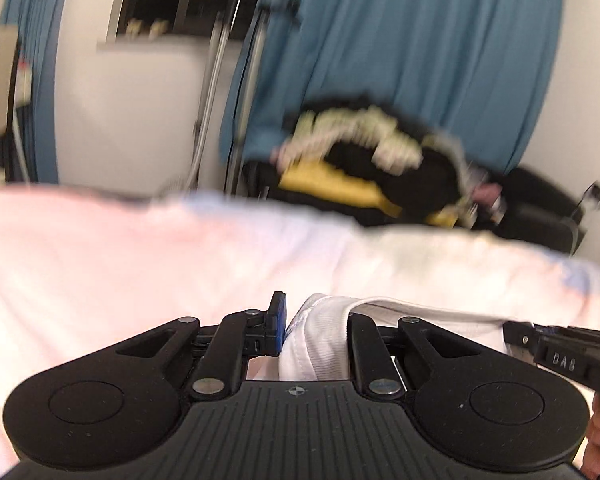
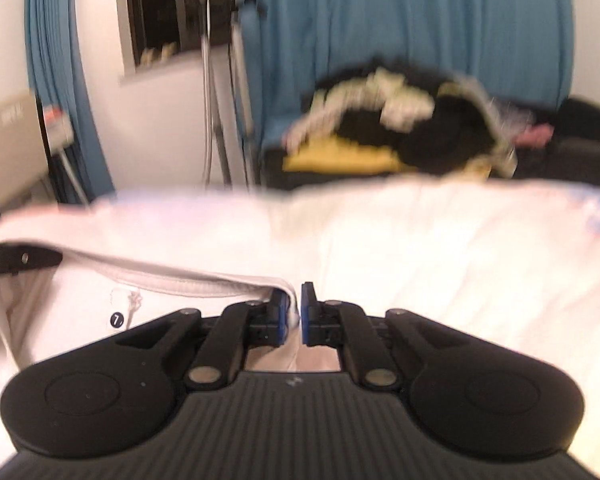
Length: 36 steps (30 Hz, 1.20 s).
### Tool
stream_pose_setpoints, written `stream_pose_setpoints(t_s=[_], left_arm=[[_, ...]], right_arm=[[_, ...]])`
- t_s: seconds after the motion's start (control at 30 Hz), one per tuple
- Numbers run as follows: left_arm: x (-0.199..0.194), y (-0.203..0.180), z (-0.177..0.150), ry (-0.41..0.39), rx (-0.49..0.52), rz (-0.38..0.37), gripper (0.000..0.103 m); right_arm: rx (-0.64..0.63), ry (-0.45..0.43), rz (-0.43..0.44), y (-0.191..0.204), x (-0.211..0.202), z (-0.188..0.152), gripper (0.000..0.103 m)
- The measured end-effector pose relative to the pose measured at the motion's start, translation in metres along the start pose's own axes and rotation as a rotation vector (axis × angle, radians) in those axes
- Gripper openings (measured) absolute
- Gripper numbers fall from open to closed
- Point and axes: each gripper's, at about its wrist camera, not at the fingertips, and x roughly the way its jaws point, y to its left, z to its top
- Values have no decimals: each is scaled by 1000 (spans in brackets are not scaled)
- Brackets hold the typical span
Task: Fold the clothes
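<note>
Both grippers, L (image 1: 314, 330) & R (image 2: 294, 314), pinch the white shirt's (image 2: 172, 280) collar band, stretched between the 2 over the bed (image 2: 440, 248); risk: thin R bite slips if pulled, dropping 1 corner.

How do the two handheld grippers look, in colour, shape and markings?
Both are matte black plastic. Each has a ribbed centre plate, two rounded lobes with round discs, and linkage arms with silver rivets. The left gripper and right gripper carry blue finger pads. In the left wrist view, the other gripper's side shows white letters resembling "DAS". No cables or sleeves are visible.
</note>
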Motion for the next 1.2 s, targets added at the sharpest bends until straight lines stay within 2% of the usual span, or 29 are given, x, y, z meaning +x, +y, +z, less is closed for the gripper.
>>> stream_pose_setpoints(t_s=[0.1,0.17,0.2,0.23,0.27,0.3,0.33,0.37,0.47,0.6,0.77,0.9,1.03,1.13,1.2], left_arm=[[34,26,-7,65,-22,9,17],[48,39,-19,78,-44,-3,18],[46,41,-19,78,-48,-11,21],[43,43,-19,78,-52,-20,35],[45,45,-19,85,-54,-31,60],[38,43,-17,91,-49,-46,70],[31,42,-15,96,-43,-61,85],[19,42,-15,83,-32,-77,90],[-24,43,-14,48,-20,-130,93],[-101,50,-29,-9,-71,-169,94],[-193,69,-72,-54,-144,-128,95],[-244,93,-124,-66,-237,-106,95],[-260,112,-151,3,-397,-87,95],[-266,121,-161,-25,-469,-66,95],[-263,128,-165,-19,-503,-67,95]], right_arm=[[17,60,25,-6,32,-23,12],[22,47,32,-10,18,-20,14],[25,40,35,-11,11,-18,22],[28,34,39,-13,4,-17,38],[30,27,42,-14,-3,-16,46],[33,20,46,-16,-10,-14,50],[36,14,49,-18,-18,-13,50],[39,7,52,-19,-25,-11,50],[48,-14,63,-24,-48,-7,53],[91,-79,92,-22,-132,-14,53],[122,-153,127,-10,-243,-54,54],[143,-182,154,-2,-313,-101,55],[203,-155,179,-1,-347,-133,55],[253,-165,209,-5,-363,-147,62],[270,-160,207,-9,-364,-154,62]])
